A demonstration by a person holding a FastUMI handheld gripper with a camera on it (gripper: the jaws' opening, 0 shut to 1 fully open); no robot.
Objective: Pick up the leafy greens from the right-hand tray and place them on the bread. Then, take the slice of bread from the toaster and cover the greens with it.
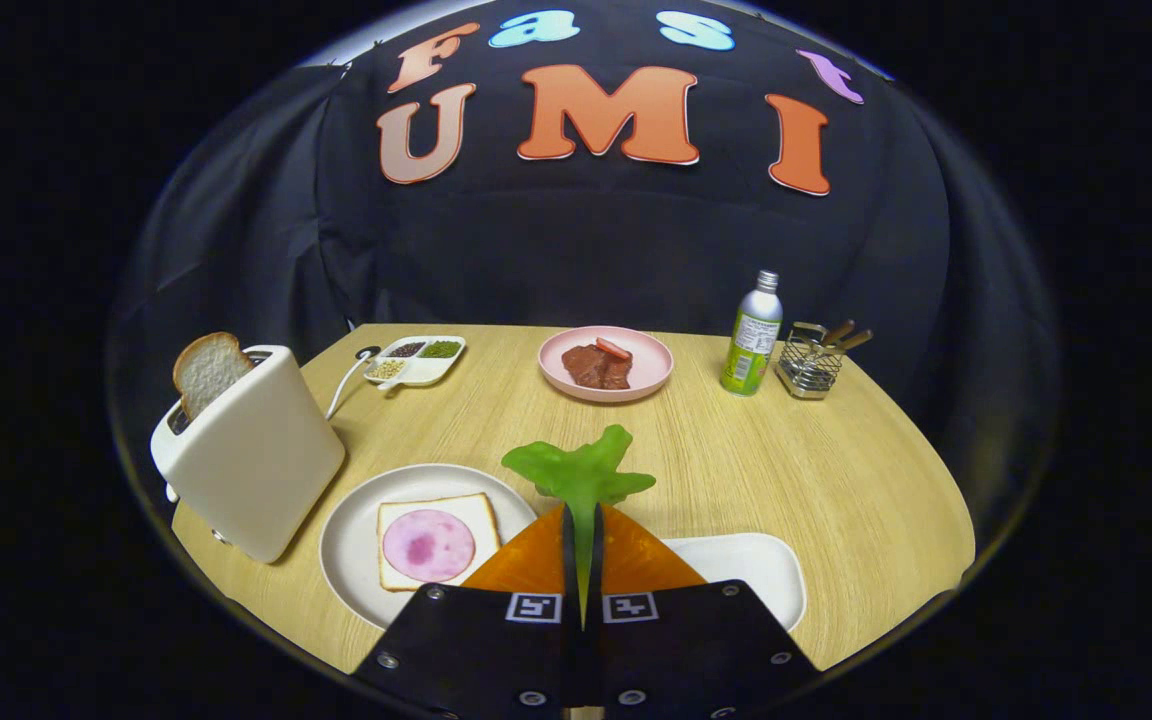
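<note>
Across the middle of the frame lies the light wooden desk [836, 470], backed by black booth cloth. At lower centre, my hand-held gripper [582, 520] is closed on the leafy greens [581, 470], whose stem runs between both orange fingers [526, 565]. Lower left: a white plate [356, 545] bearing bread [436, 540] topped with a pink ham slice. Left: the white toaster [256, 450] with a bread slice [206, 370] standing in its slot. Lower right: the white tray [756, 570]. Farther back: a compartment dish [416, 360], a pink plate [606, 362] of meat, a bottle [754, 335] and a wire caddy [811, 365].
</note>
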